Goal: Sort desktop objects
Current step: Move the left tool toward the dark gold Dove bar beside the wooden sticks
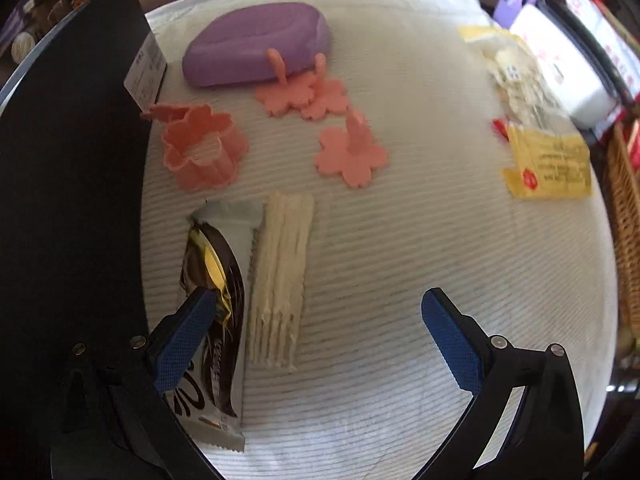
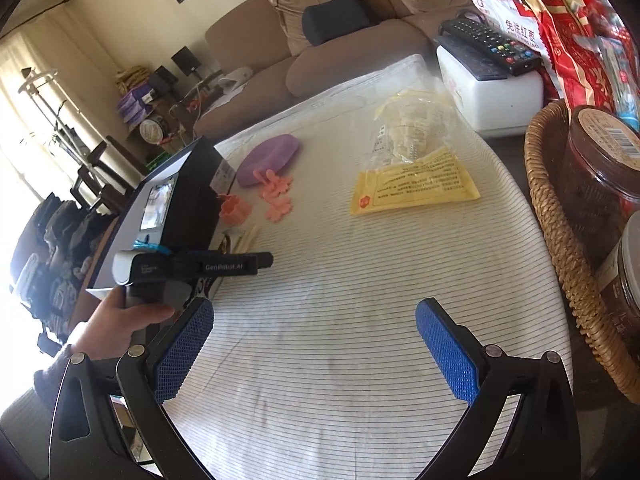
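Observation:
In the left wrist view my left gripper [image 1: 320, 320] is open above the striped cloth. Its left finger hovers over a black and silver snack packet [image 1: 212, 300], and a clear pack of cream sticks [image 1: 280, 276] lies between the fingers. Farther off lie a pink flower cutter [image 1: 202, 148], pink flower stamps [image 1: 304, 92] [image 1: 352, 152] and a purple case [image 1: 260, 44]. A yellow and clear bag [image 1: 536, 136] lies at the right. In the right wrist view my right gripper [image 2: 316, 340] is open and empty over bare cloth, with the left gripper's body [image 2: 192, 268] ahead on the left.
A black box [image 2: 188, 200] stands along the cloth's left edge. A white box [image 2: 488, 92] with a remote control [image 2: 492, 44] sits at the back right, beside red snack bags [image 2: 568, 40]. A wicker basket [image 2: 560, 240] with jars stands at the right.

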The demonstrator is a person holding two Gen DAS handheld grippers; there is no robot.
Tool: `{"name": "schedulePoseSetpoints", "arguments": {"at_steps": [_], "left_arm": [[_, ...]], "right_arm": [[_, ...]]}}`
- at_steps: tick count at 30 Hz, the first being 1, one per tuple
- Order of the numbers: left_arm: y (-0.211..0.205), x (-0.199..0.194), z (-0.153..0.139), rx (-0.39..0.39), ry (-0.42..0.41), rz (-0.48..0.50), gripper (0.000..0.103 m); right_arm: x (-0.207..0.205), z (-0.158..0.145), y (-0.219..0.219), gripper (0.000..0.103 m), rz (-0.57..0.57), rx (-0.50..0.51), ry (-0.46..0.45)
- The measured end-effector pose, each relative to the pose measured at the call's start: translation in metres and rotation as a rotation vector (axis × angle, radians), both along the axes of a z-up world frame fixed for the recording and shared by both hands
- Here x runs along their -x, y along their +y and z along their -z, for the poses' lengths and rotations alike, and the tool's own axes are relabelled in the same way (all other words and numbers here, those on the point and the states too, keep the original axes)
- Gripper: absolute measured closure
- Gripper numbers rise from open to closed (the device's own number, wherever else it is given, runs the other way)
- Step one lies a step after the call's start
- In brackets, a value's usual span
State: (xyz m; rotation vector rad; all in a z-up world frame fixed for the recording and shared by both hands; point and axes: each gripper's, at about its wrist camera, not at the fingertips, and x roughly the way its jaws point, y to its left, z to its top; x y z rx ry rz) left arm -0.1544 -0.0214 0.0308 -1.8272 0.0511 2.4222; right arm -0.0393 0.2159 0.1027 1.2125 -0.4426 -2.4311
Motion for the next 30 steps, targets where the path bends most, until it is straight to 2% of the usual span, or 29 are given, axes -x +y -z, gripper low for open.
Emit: {"name": "schedulePoseSetpoints", "arguments": {"at_steps": [2, 9, 12, 14, 15, 17, 18, 19, 23, 25, 27, 30], "left_arm": [[-0.005, 0.005, 0.0, -0.028, -0.006, -0.018, 0.0], [-0.007, 0.015, 0.003, -0.003, -0.042, -0.025, 0.0], [-0.008, 0.017, 0.003, -0.023, -0.076, -0.032, 0.0], [-0.006, 0.015, 0.0, -0.067, -0.103, -0.015, 0.0], [-0.004, 0.012, -0.002, -0.109, -0.12, -0.005, 0.001], [0.002, 0.002, 0.0, -0.257, -0.197, -0.002, 0.002], [0.006, -0.005, 0.003, -0.302, -0.237, -0.009, 0.004], [0.013, -0.013, 0.006, -0.31, -0.257, -0.002, 0.004], [0.038, -0.027, -0.009, -0.214, -0.166, 0.119, 0.004], [0.039, -0.026, -0.024, -0.11, -0.066, 0.146, 0.002], [0.028, -0.009, -0.027, -0.047, -0.042, 0.128, 0.002], [0.011, 0.011, -0.02, 0.018, -0.065, 0.069, 0.002]], "right_arm": [[-0.001, -0.002, -0.001, 0.0, -0.002, 0.008, 0.004], [-0.001, 0.001, -0.006, 0.0, -0.012, -0.007, -0.008], [0.0, 0.005, -0.005, 0.0, -0.008, -0.005, -0.025], [0.001, 0.007, -0.004, 0.0, -0.006, 0.001, -0.034], [0.002, 0.007, -0.004, 0.0, -0.005, 0.01, -0.037], [0.003, 0.008, -0.002, 0.0, 0.0, 0.033, -0.043], [0.004, 0.008, 0.0, 0.0, 0.006, 0.042, -0.046], [0.005, 0.009, 0.001, 0.0, 0.012, 0.05, -0.049], [0.005, 0.01, 0.011, 0.0, 0.043, 0.063, -0.053], [0.002, 0.009, 0.016, 0.0, 0.048, 0.069, -0.051], [0.0, 0.007, 0.019, 0.0, 0.051, 0.063, -0.044], [-0.001, 0.007, 0.022, 0.0, 0.055, 0.059, -0.042]]}}
